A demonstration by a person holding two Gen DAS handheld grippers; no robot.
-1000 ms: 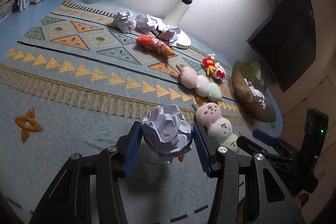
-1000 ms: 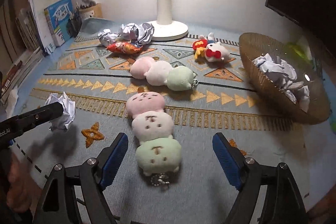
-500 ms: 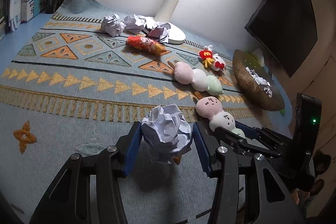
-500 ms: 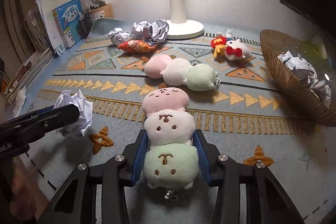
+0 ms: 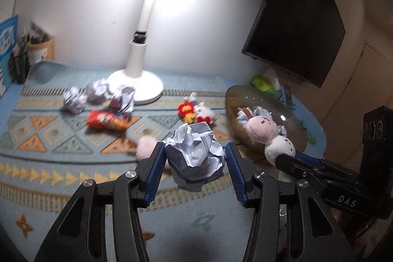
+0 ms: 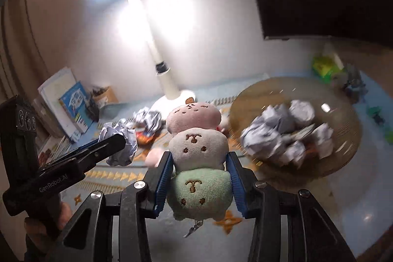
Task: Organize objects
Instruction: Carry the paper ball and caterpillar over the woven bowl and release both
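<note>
My left gripper (image 5: 194, 156) is shut on a crumpled white paper ball (image 5: 195, 156) and holds it in the air above the patterned rug (image 5: 49, 139). My right gripper (image 6: 200, 165) is shut on a three-part plush dango (image 6: 196, 151), pink, white and green, lifted off the rug; it also shows in the left wrist view (image 5: 270, 139). A brown woven basket (image 6: 343, 163) with several paper balls (image 6: 287, 131) sits to the right, seen also in the left wrist view (image 5: 235, 100). The left gripper and its paper ball (image 6: 120, 141) show at the left of the right wrist view.
A white desk lamp (image 5: 137, 80) stands at the back. Three paper balls (image 5: 98, 95), a red snack bag (image 5: 105, 119), small red-and-white plush toys (image 5: 196, 112) and a second dango plush (image 5: 145, 149) lie on the rug. Books (image 6: 71, 107) stand at the left. A dark screen (image 5: 294, 16) hangs on the right.
My right gripper closed on the dango plush and lifted it off the rug. Both grippers rose and swung right, toward the basket, the left still holding its paper ball.
</note>
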